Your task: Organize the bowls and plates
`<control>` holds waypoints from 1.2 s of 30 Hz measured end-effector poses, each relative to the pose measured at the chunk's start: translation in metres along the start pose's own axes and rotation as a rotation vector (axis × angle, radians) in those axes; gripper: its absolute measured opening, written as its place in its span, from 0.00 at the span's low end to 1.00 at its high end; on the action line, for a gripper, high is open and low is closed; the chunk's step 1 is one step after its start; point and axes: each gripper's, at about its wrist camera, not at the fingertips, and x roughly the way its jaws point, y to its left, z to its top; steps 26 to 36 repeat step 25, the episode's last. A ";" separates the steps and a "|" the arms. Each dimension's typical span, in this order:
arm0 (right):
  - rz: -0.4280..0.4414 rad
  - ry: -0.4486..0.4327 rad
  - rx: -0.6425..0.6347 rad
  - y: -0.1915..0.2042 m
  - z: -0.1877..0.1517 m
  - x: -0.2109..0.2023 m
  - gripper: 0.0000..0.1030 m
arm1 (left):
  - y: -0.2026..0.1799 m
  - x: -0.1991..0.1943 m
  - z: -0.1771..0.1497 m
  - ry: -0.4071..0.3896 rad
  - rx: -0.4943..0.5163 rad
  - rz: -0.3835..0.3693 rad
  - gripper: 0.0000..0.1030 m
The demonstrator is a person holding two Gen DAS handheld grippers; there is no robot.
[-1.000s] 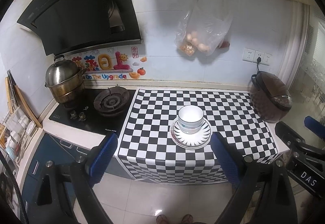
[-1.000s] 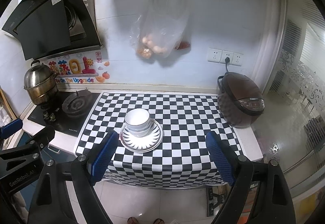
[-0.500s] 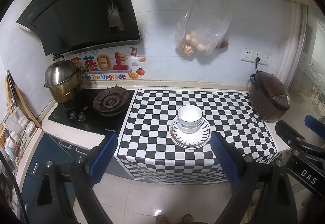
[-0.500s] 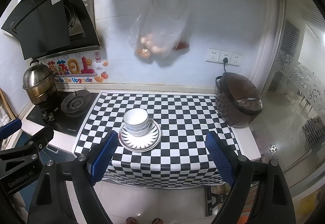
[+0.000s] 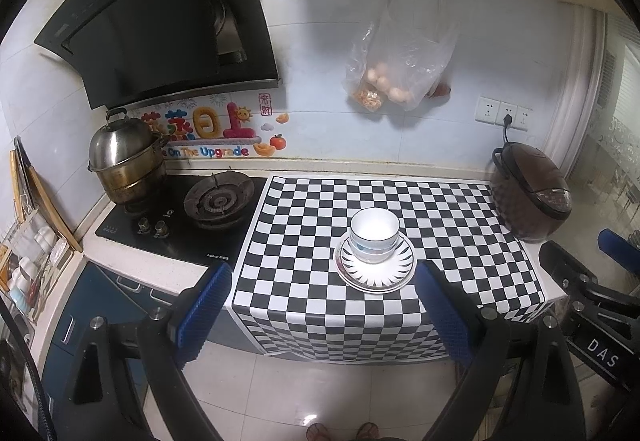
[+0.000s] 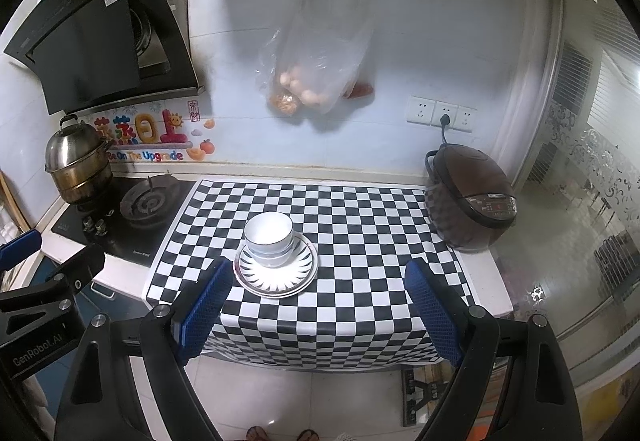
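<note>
White bowls with blue trim [image 5: 374, 235] are stacked on a white plate with a black ray pattern [image 5: 396, 273], in the middle of the checkered cloth [image 5: 312, 225]. The stack [image 6: 269, 239] and plate [image 6: 296, 275] also show in the right wrist view. My left gripper [image 5: 322, 307] is open and empty, held well back from the counter above the floor. My right gripper [image 6: 316, 307] is likewise open and empty, back from the counter's front edge.
A brown rice cooker [image 5: 528, 197] stands at the right end of the counter. A gas hob [image 5: 218, 199] and a steel steamer pot [image 5: 124, 161] are at the left under a black hood [image 5: 160, 13]. A plastic bag of food [image 5: 396, 73] hangs on the wall.
Both grippers have drifted slightly back from the counter, so the scene looks a little smaller. The bowls and plate have not moved.
</note>
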 end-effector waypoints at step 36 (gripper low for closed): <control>-0.001 0.000 -0.004 0.000 -0.001 0.002 0.87 | -0.005 -0.006 0.001 -0.004 -0.009 0.023 0.91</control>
